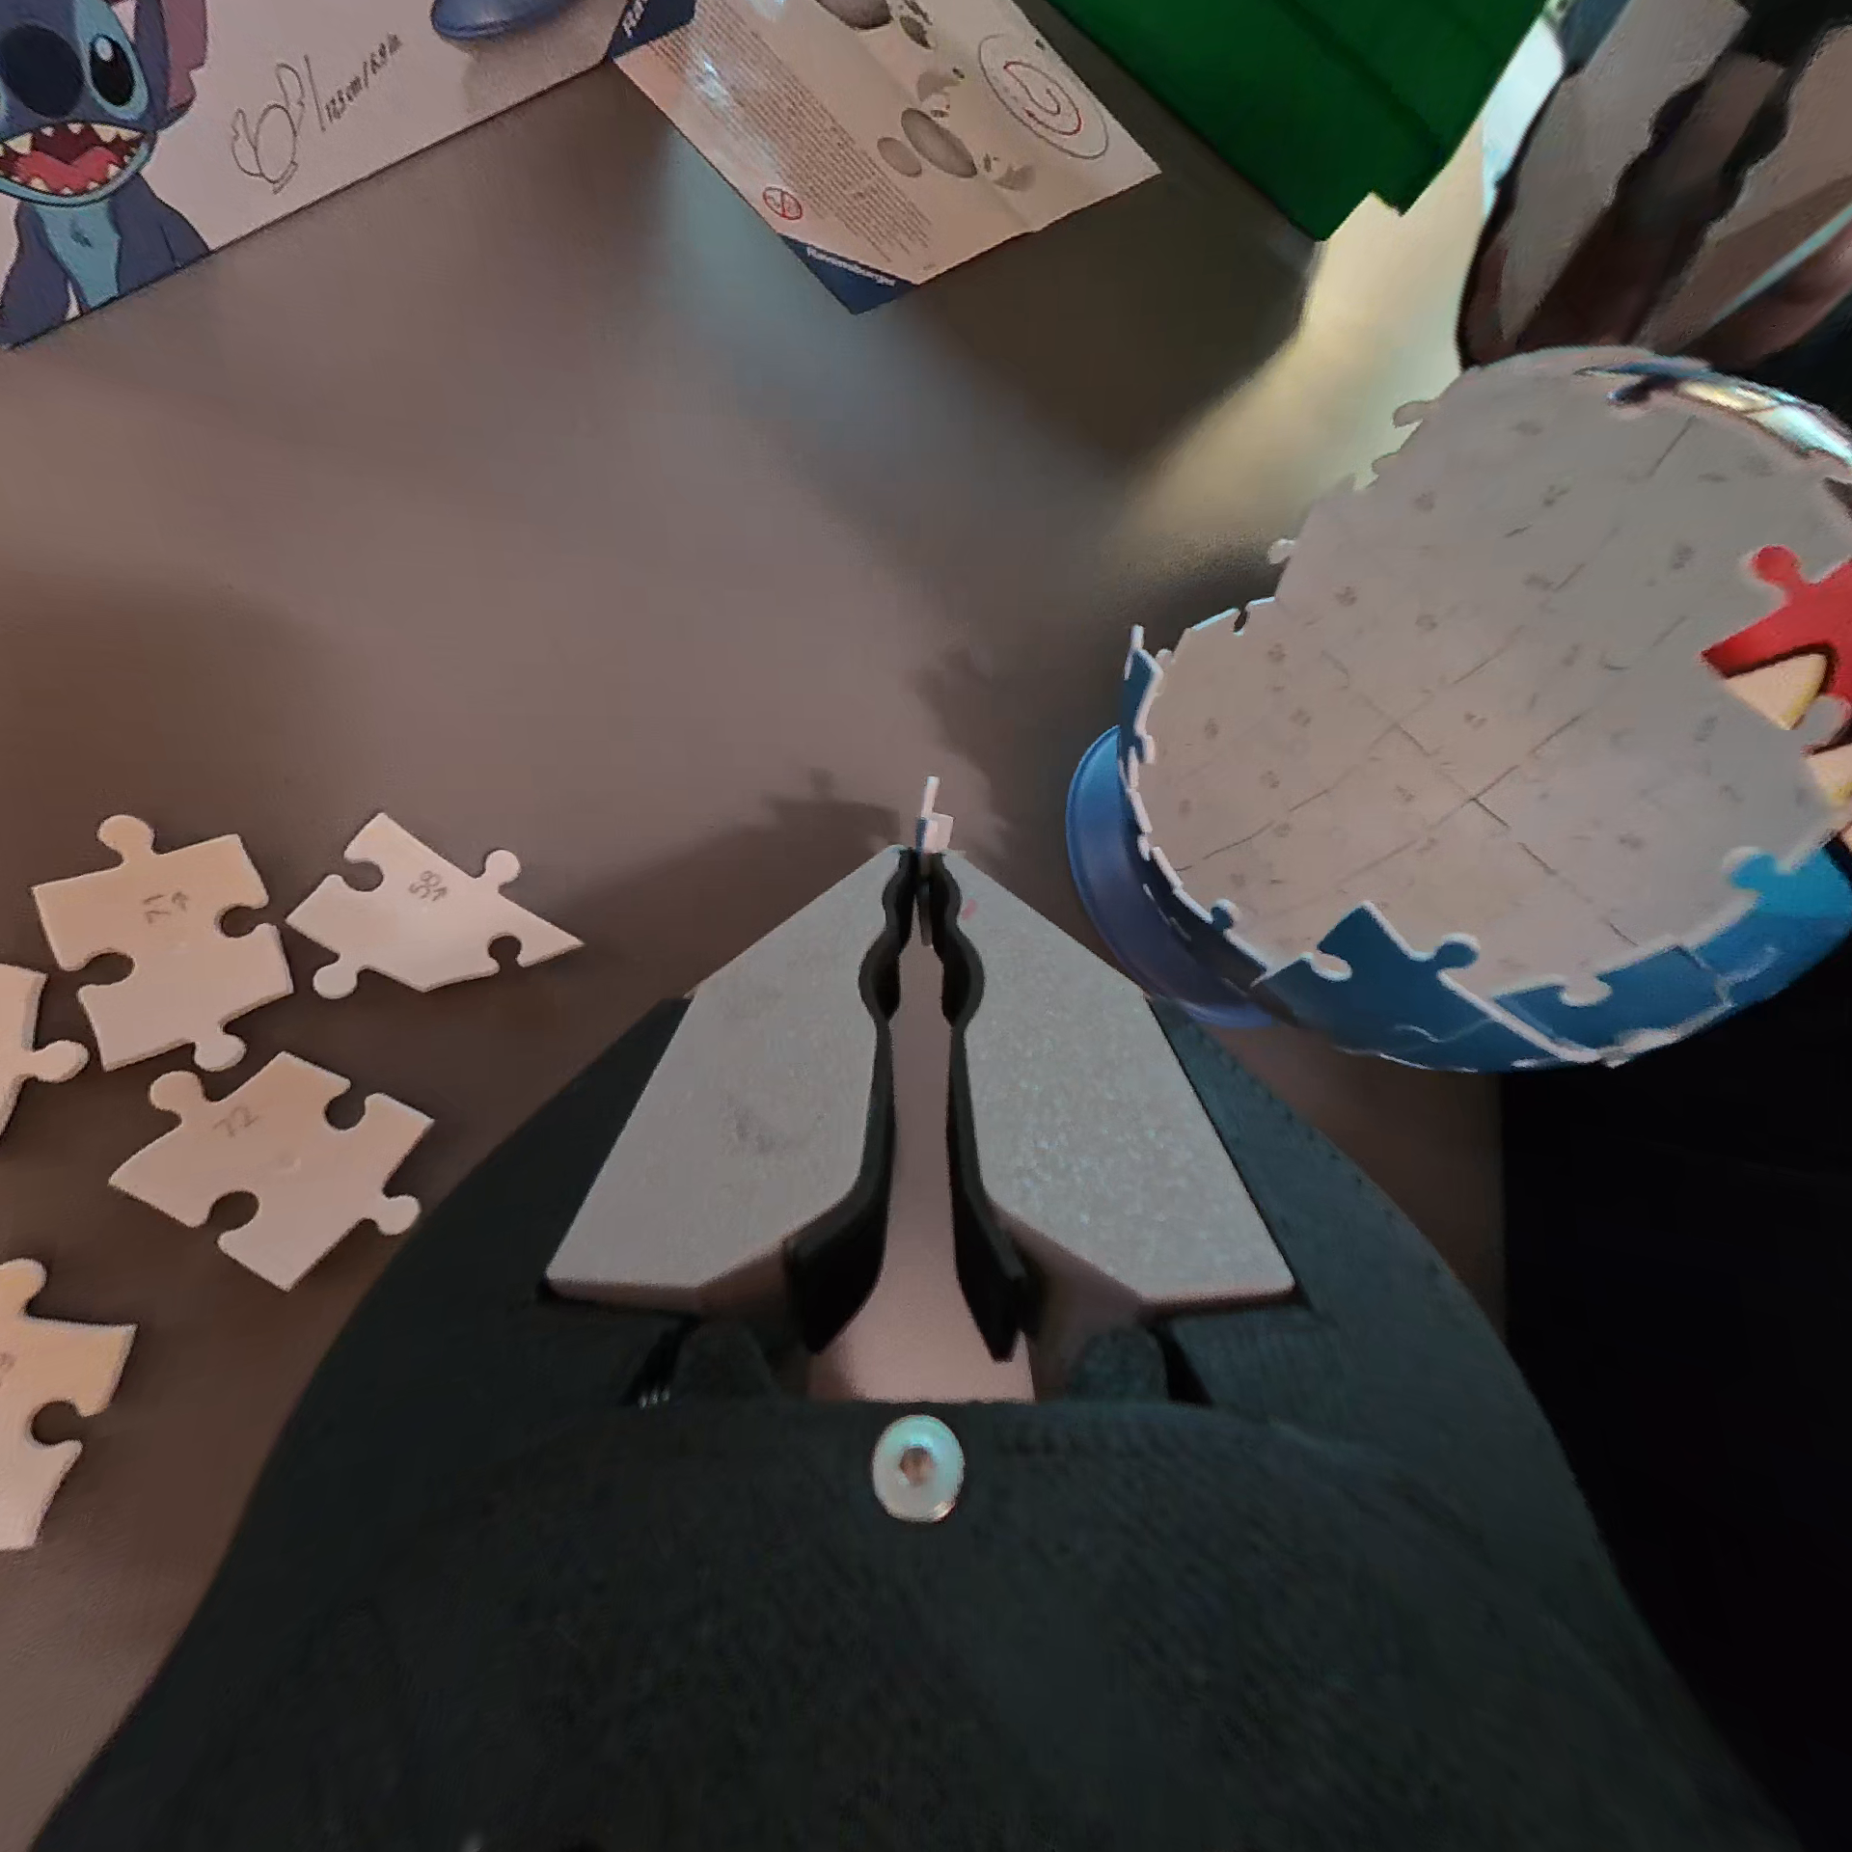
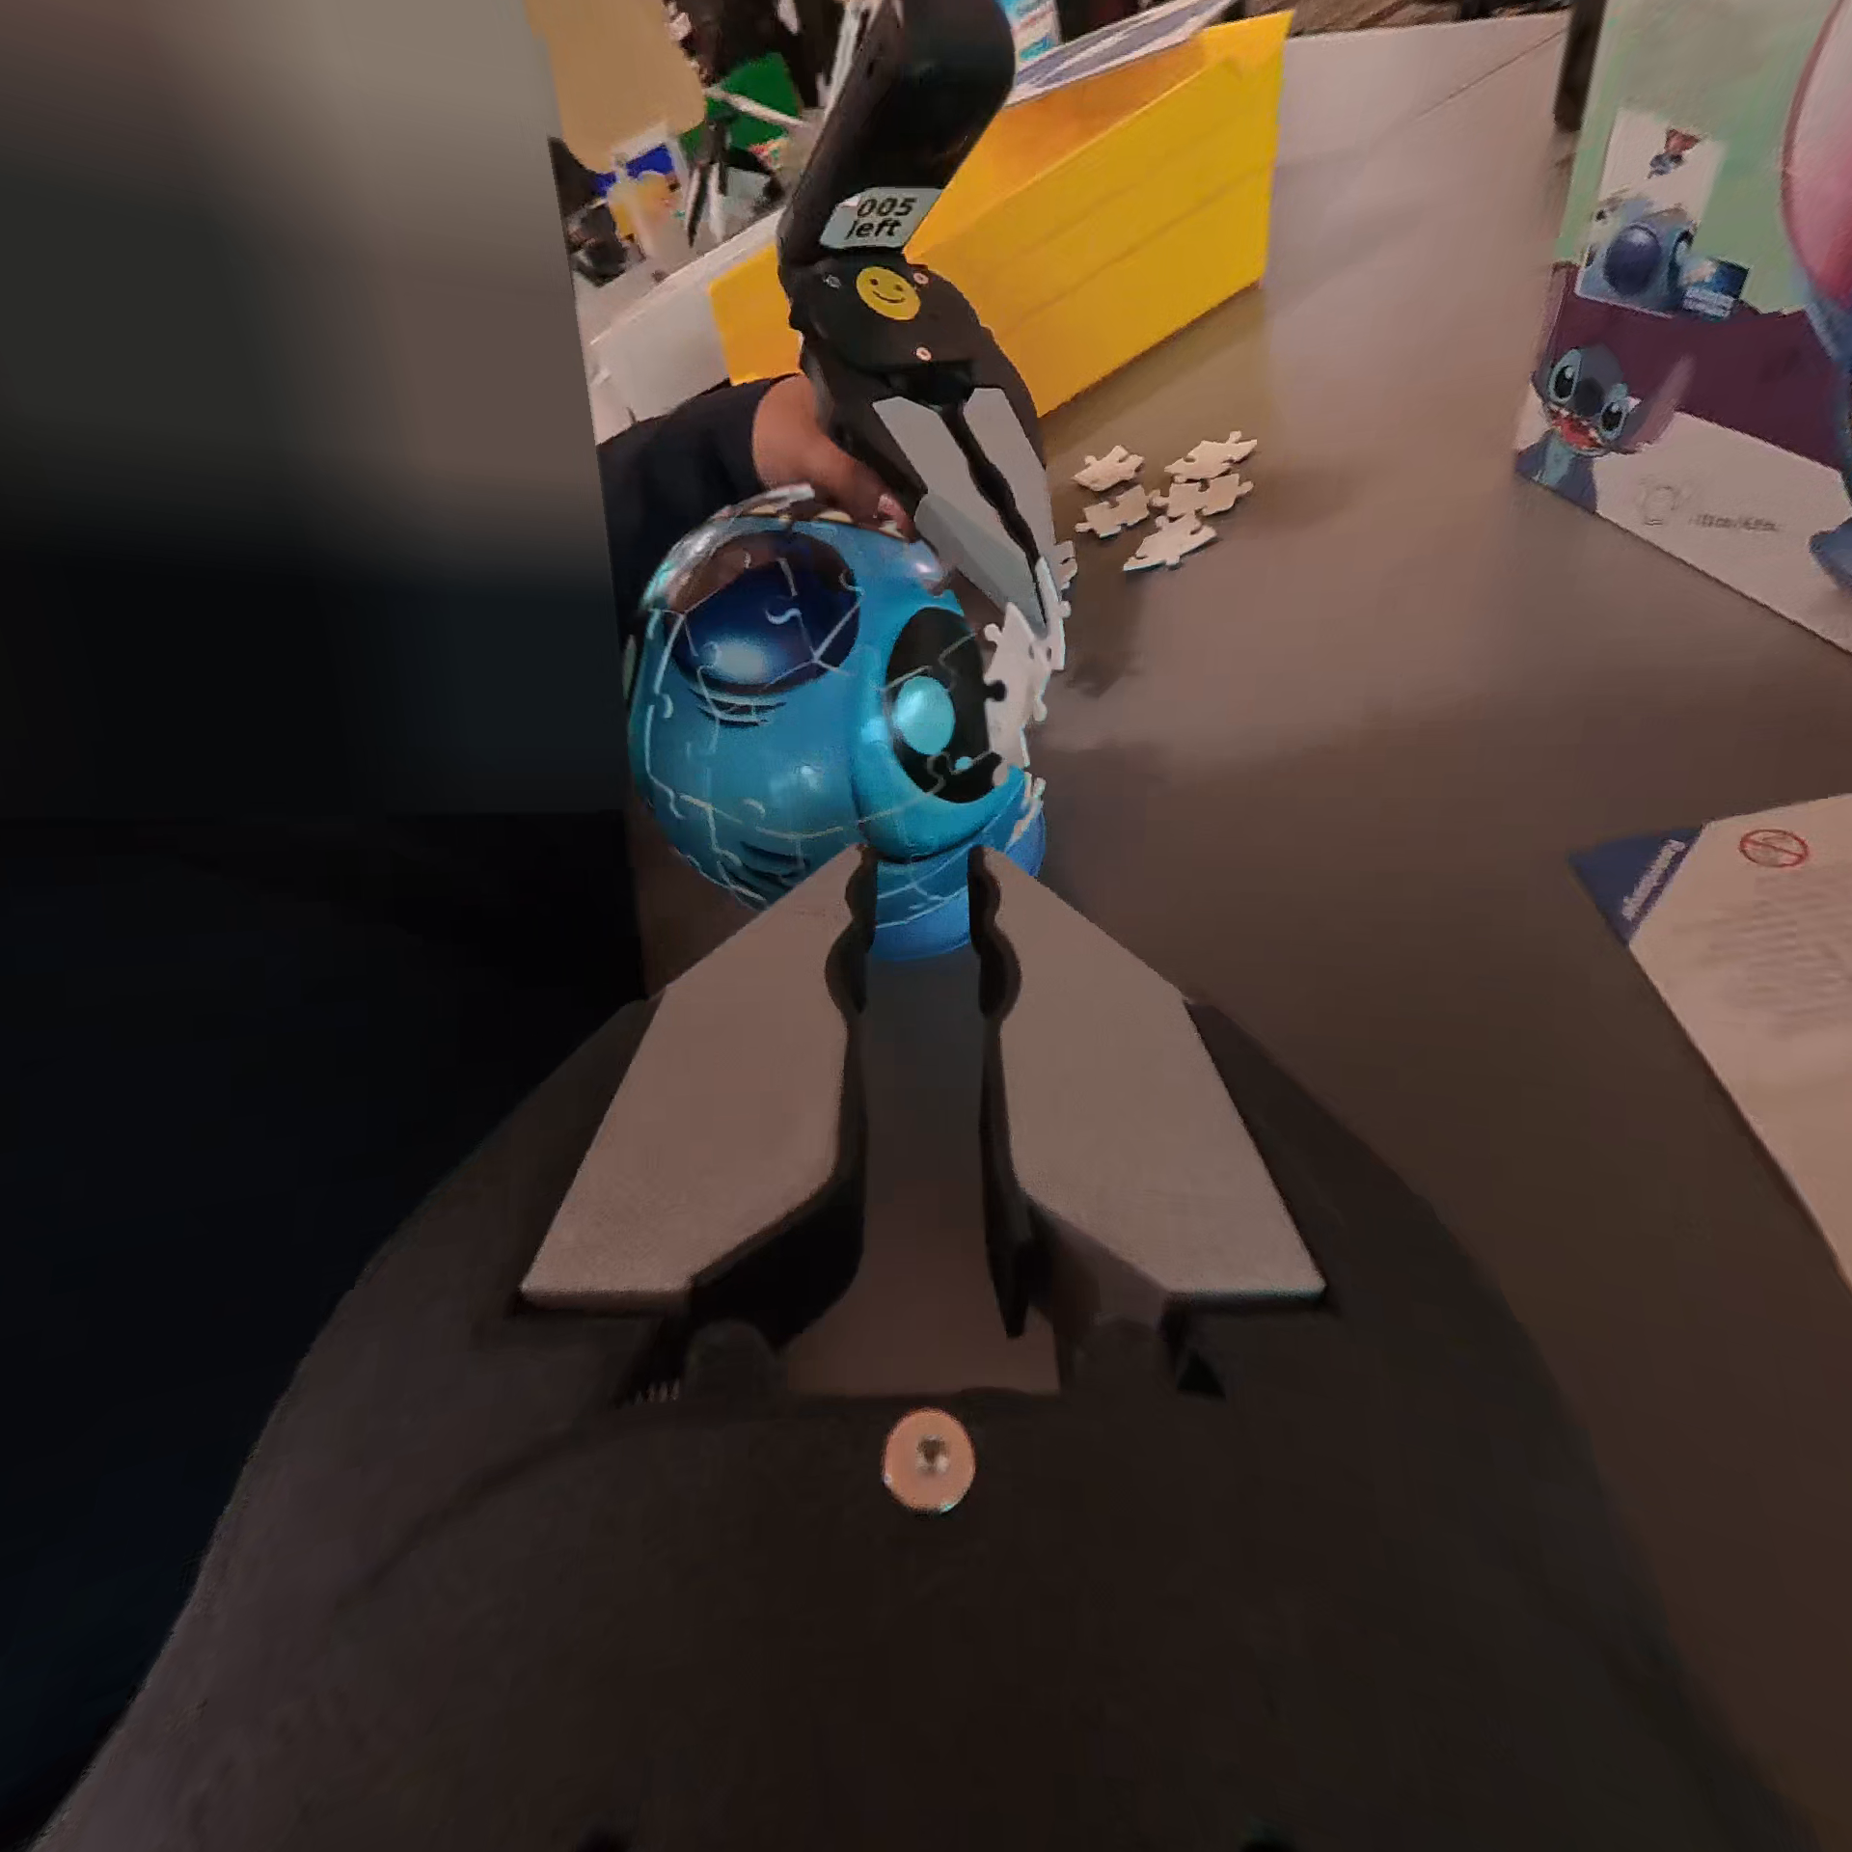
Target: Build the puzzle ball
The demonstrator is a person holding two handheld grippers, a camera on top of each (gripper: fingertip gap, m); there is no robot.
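The puzzle ball (image 1: 1483, 722) sits tilted on a blue stand (image 1: 1107, 882) at the right, its white inside facing the left wrist camera. In the right wrist view the ball (image 2: 792, 722) shows its blue printed outside. My left gripper (image 1: 924, 867) is shut on a white puzzle piece (image 1: 930, 822), seen edge-on, left of the ball. In the right wrist view the left gripper (image 2: 1037, 591) holds that piece (image 2: 1022, 656) at the ball's open right edge. My right gripper (image 2: 922, 877) is narrowly open, tips at the ball's lower front; I cannot tell if they touch.
Several loose white pieces (image 1: 261, 1163) lie on the brown table at the left, also in the right wrist view (image 2: 1173, 491). The puzzle box (image 1: 110, 140), a leaflet (image 1: 902, 140) and a green box (image 1: 1303, 90) lie at the far edge. A yellow bin (image 2: 1102, 210) stands behind. Tip to tip, the grippers are about 20 cm apart.
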